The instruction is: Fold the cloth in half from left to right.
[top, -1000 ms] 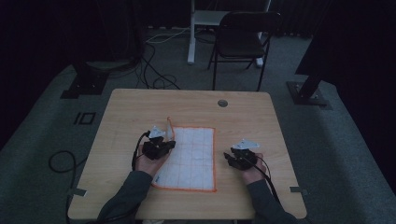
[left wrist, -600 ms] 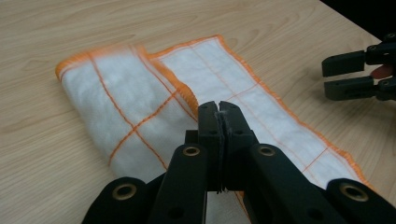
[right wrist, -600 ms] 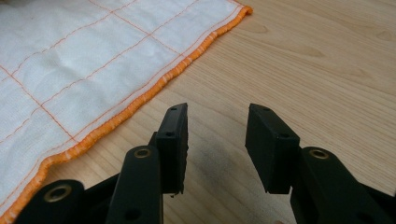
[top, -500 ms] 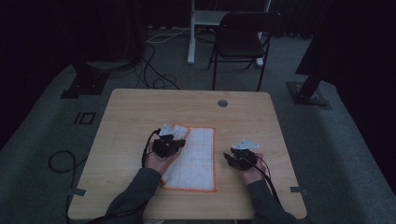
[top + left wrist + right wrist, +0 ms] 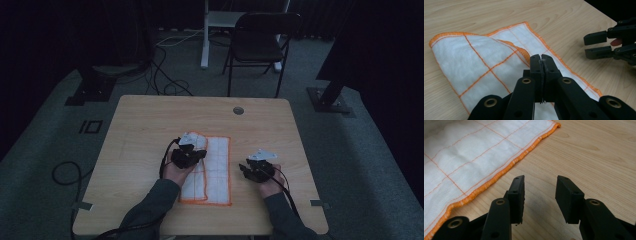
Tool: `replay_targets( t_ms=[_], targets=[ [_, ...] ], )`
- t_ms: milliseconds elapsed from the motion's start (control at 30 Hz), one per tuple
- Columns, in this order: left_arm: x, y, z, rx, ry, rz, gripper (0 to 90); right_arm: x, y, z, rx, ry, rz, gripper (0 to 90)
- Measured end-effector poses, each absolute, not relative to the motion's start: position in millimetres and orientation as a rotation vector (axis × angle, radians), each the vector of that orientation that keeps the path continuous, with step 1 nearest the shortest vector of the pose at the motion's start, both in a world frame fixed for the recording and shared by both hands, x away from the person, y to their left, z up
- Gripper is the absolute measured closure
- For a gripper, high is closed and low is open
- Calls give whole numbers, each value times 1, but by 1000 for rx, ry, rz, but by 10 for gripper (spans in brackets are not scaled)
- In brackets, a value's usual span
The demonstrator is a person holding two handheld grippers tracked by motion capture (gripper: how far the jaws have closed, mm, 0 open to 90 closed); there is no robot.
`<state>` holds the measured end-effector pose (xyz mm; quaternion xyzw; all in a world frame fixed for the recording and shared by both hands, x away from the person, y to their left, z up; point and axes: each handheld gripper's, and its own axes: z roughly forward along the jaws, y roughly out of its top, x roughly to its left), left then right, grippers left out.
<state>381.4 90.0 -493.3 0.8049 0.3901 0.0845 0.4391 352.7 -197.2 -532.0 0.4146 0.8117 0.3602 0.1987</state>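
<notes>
A white cloth with orange hem and grid lines lies in the middle of the wooden table. Its left part is lifted and folded over toward the right. My left gripper hovers over the cloth, shut on a thin edge of it; in the left gripper view the jaws are pressed together with fabric threads between them, above the cloth. My right gripper rests on bare wood just right of the cloth and is open with nothing between its jaws. The cloth's orange hem runs to their left.
A round cable hole sits near the table's far edge. A dark chair stands behind the table. Cables and stand bases lie on the grey floor. Bare wood surrounds the cloth on every side.
My left gripper has moved right across the cloth, carrying its left edge over, so the flat square now shows as a narrower folded strip. The right gripper has stayed put.
</notes>
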Motion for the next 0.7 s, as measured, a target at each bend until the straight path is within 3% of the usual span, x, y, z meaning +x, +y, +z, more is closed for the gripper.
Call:
replay_targets(
  t_ms=[700],
  targets=[
    [380,47,-486,2028,853,151,893,353,-197,-533,1157,2275,1004,593]
  ],
)
